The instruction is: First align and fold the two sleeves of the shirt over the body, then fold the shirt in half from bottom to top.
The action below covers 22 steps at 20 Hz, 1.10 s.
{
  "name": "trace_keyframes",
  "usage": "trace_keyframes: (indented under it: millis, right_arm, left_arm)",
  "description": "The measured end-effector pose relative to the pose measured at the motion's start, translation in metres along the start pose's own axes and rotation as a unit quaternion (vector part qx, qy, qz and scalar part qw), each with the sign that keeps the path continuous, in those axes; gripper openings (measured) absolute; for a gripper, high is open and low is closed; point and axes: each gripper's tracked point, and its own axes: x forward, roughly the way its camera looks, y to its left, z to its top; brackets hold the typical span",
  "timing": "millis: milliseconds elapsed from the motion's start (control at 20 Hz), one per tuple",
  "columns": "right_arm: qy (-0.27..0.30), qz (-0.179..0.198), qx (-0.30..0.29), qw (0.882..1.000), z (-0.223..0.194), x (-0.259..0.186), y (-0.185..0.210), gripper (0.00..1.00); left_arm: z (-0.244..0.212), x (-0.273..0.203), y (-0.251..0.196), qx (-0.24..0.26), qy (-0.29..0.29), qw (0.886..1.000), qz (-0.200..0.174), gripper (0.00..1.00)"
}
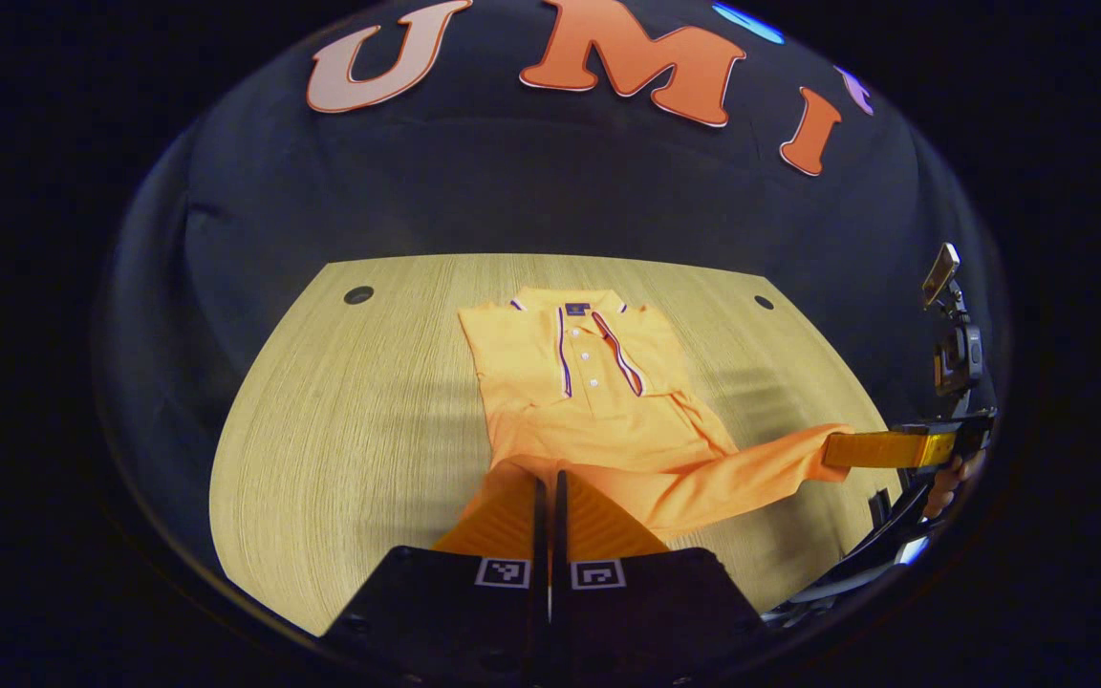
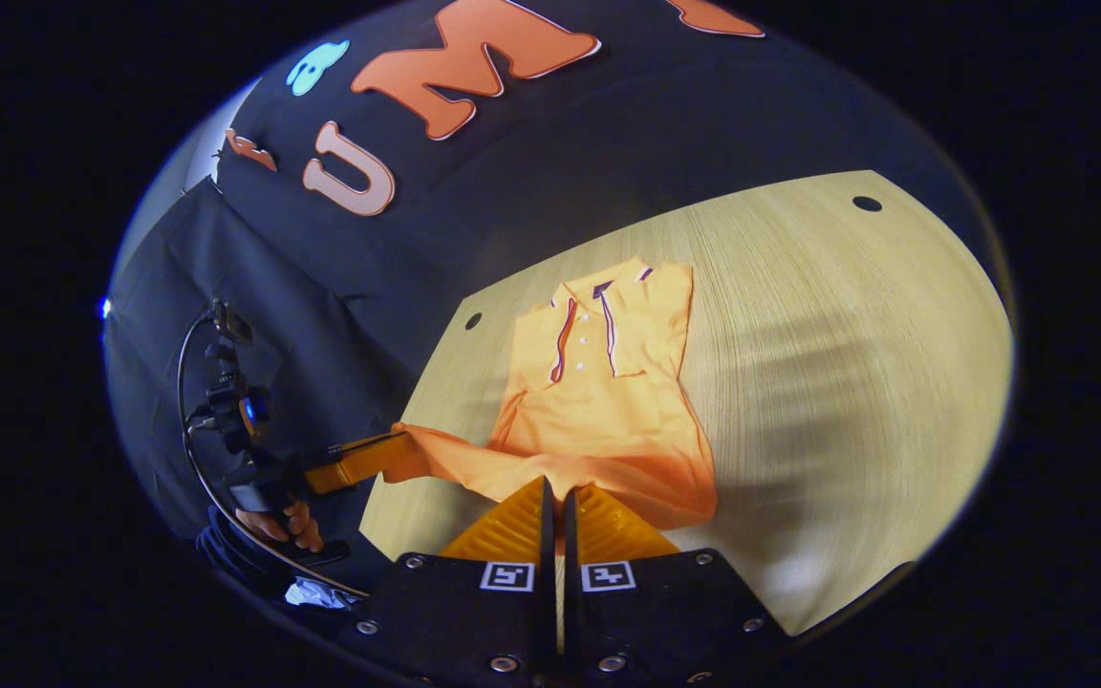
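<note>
A: How did the orange long-sleeved polo shirt (image 1: 598, 401) look?
B: It lay collar toward the far edge of the pale wood-grain tabletop (image 1: 359, 420), placket trimmed in dark and white stripes, body partly narrowed by folds. Its near hem was lifted and stretched into a band between the two grippers.
A: And the grippers, left first?
B: The left gripper (image 1: 549, 497) had its fingers pressed together on the hem at the near edge, cloth pinched between them. In the right gripper view it sat off the tabletop's left edge, a hand (image 2: 283, 524) around its handle.
A: The right one?
B: The right gripper (image 2: 555, 506) was likewise closed on the hem's other end.
A: Any containers?
B: None that I could see.
A: Room to move?
B: Bare wood lay on both sides of the shirt, out to two round dark holes (image 1: 358, 294) near the far corners.
</note>
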Motion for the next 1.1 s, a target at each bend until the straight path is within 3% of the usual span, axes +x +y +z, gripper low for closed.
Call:
trace_keyframes:
  millis: [200,600,1100]
  right_arm:
    - [-0.01,-0.018,-0.017,1.0,0.037,0.018,0.006,0.04]
    - [-0.006,-0.058,-0.027,0.998,0.101,0.07,-0.004,0.04]
    - [-0.003,-0.099,0.014,0.995,0.181,0.156,-0.04,0.04]
  left_arm:
    - [0.036,0.022,0.009,0.009,-0.003,1.0,-0.006,0.01]
    - [0.091,0.087,0.039,-0.022,0.01,0.999,-0.026,0.01]
    - [0.135,0.183,0.08,-0.052,0.049,0.997,-0.035,0.01]
